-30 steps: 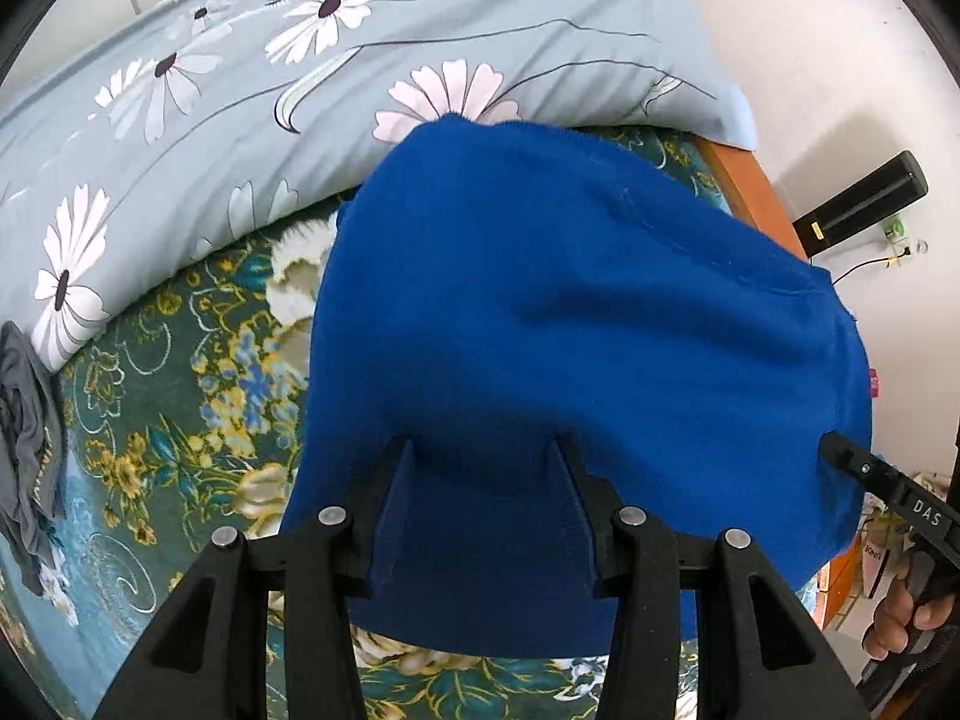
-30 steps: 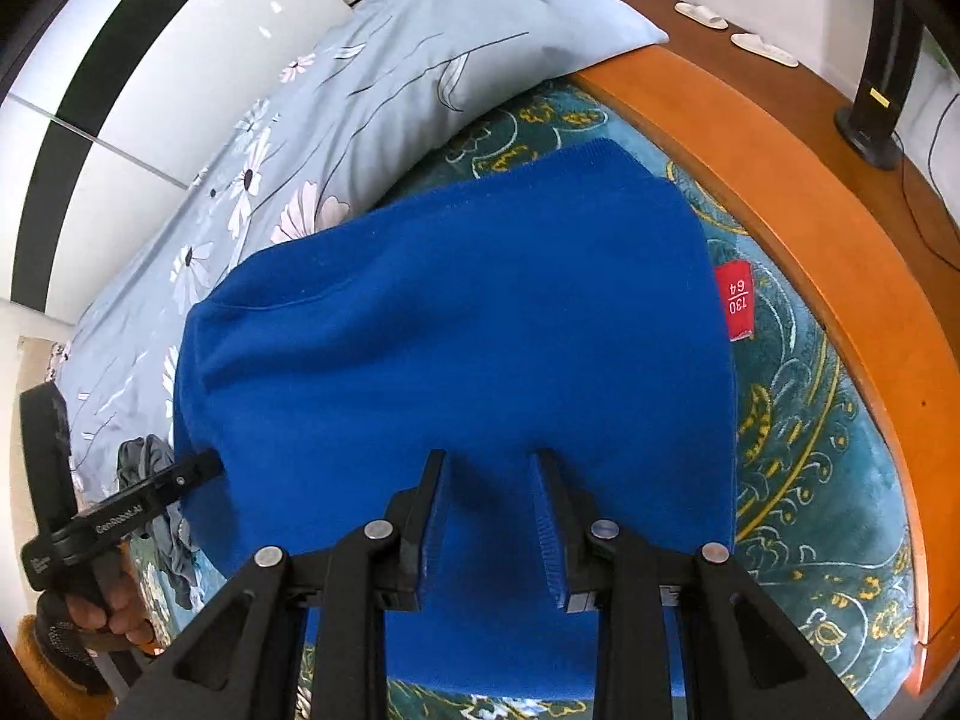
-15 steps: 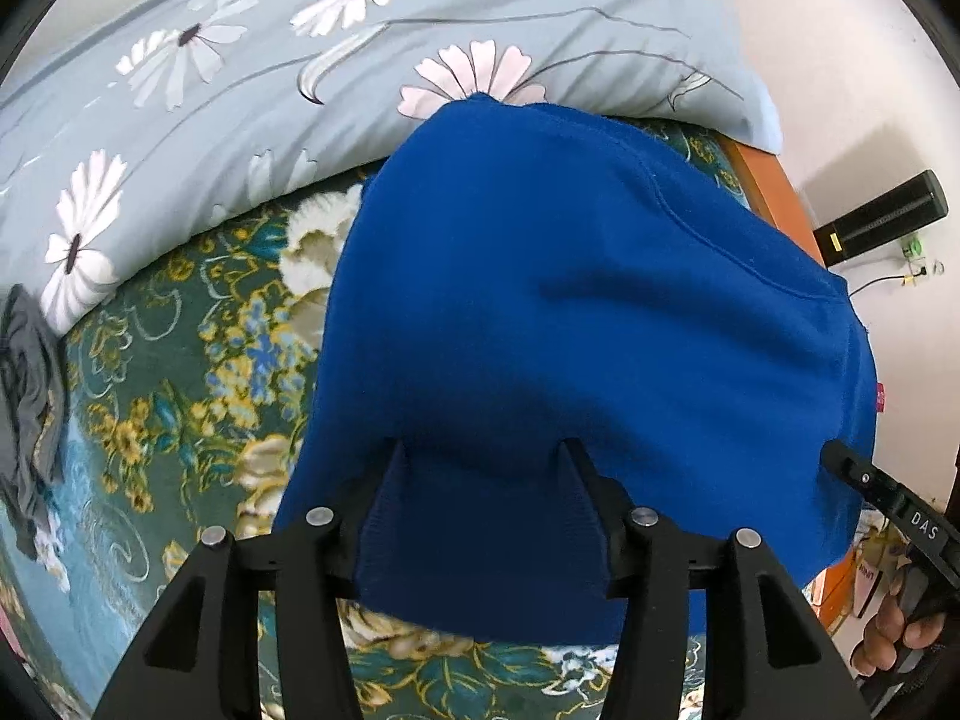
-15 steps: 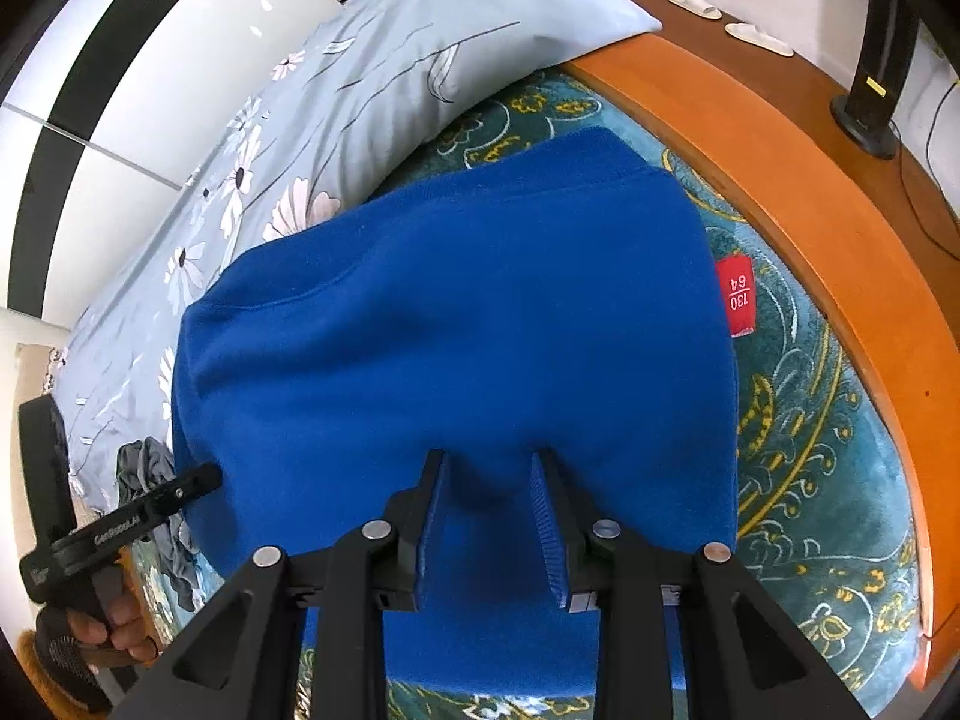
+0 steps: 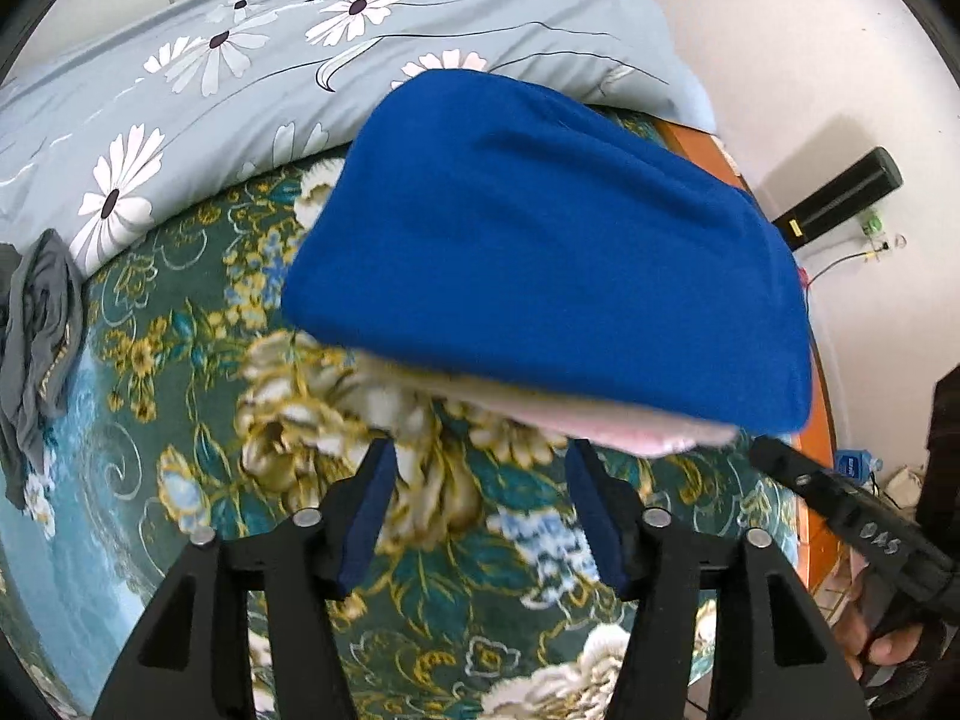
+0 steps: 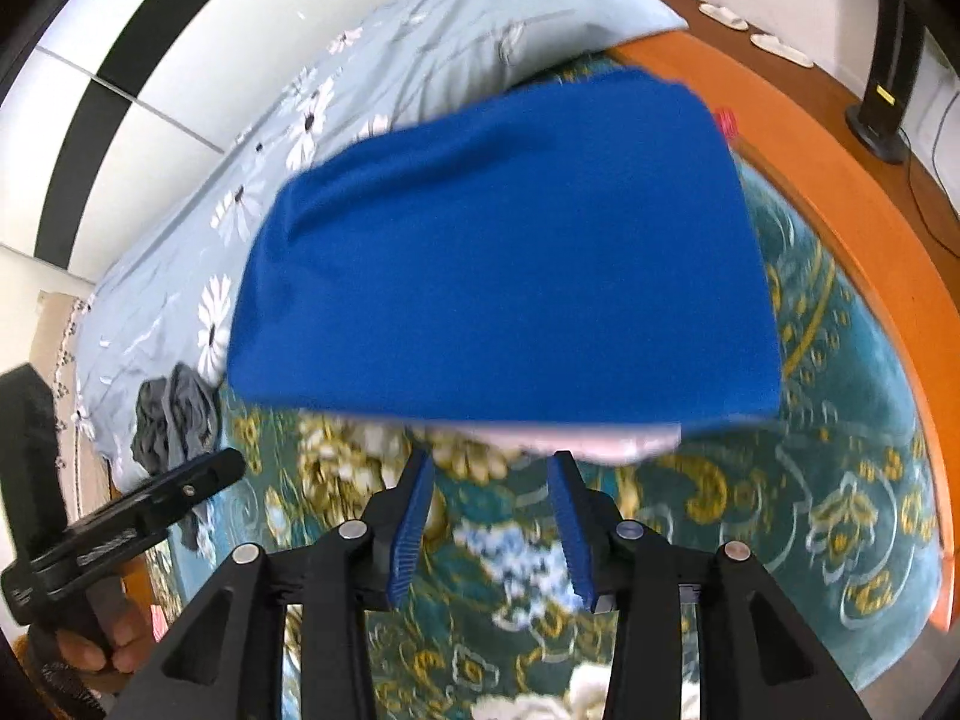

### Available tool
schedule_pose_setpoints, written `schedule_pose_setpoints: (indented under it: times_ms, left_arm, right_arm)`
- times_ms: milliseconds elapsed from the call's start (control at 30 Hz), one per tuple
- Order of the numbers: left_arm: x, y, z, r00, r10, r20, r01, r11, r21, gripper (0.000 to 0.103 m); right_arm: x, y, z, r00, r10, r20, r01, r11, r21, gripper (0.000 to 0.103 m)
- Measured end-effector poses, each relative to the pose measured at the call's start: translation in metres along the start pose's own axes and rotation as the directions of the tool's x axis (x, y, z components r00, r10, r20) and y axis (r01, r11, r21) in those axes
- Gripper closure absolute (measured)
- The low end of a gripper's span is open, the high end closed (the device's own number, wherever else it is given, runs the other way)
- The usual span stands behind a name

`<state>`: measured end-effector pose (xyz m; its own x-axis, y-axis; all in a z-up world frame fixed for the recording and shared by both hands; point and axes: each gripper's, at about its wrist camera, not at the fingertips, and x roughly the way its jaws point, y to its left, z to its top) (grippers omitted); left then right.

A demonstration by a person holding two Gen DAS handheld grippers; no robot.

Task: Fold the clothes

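Observation:
A blue garment (image 5: 540, 252) lies folded on the green floral bedspread (image 5: 180, 450), with a pale pink inner layer (image 5: 600, 420) showing along its near edge. It also shows in the right wrist view (image 6: 504, 258). My left gripper (image 5: 480, 462) is open and empty, just short of the near edge. My right gripper (image 6: 489, 468) is open and empty too, just short of the same edge. Each gripper shows in the other's view, the right one (image 5: 840, 510) at the garment's right corner and the left one (image 6: 150, 504) at its left.
A grey-blue daisy-print duvet (image 5: 270, 60) lies behind the garment. A crumpled grey garment (image 5: 42, 324) lies at the left. The orange wooden bed frame (image 6: 840, 180) runs along the right. A black stand (image 6: 888, 60) is on the floor beyond it.
Both grippers held the garment's near edge, carried it forward over the far part, then opened and let go. The garment now lies folded shorter with bedspread showing in front.

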<state>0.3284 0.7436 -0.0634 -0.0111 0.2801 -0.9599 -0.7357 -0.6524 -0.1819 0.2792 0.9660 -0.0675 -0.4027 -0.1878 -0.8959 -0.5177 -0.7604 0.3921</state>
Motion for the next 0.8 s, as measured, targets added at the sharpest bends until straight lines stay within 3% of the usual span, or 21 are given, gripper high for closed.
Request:
schedule_pose_setpoints:
  times_ms: [200, 600, 700, 800]
  left_arm:
    - [-0.018, -0.005, -0.041, 0.998, -0.047, 0.039, 0.048, 0.999, -0.023, 0.038]
    - [-0.039, 0.003, -0.097, 0.995, -0.052, 0.082, 0.055, 0.998, -0.036, 0.035]
    - [-0.042, 0.008, -0.106, 0.995, -0.060, 0.081, 0.066, 0.995, -0.074, 0.023]
    - [-0.047, 0.008, -0.112, 0.995, -0.049, 0.087, 0.057, 0.994, -0.093, 0.023]
  right_arm:
    - [-0.010, 0.001, -0.037, 0.999, -0.048, -0.002, 0.048, 0.999, 0.003, 0.043]
    - [-0.055, 0.033, -0.088, 0.986, -0.148, 0.081, 0.153, 0.987, -0.057, 0.024]
    - [-0.061, 0.038, -0.099, 0.983, -0.161, 0.086, 0.168, 0.983, -0.078, 0.019]
    - [-0.064, 0.035, -0.104, 0.981, -0.174, 0.088, 0.183, 0.978, -0.103, 0.017]
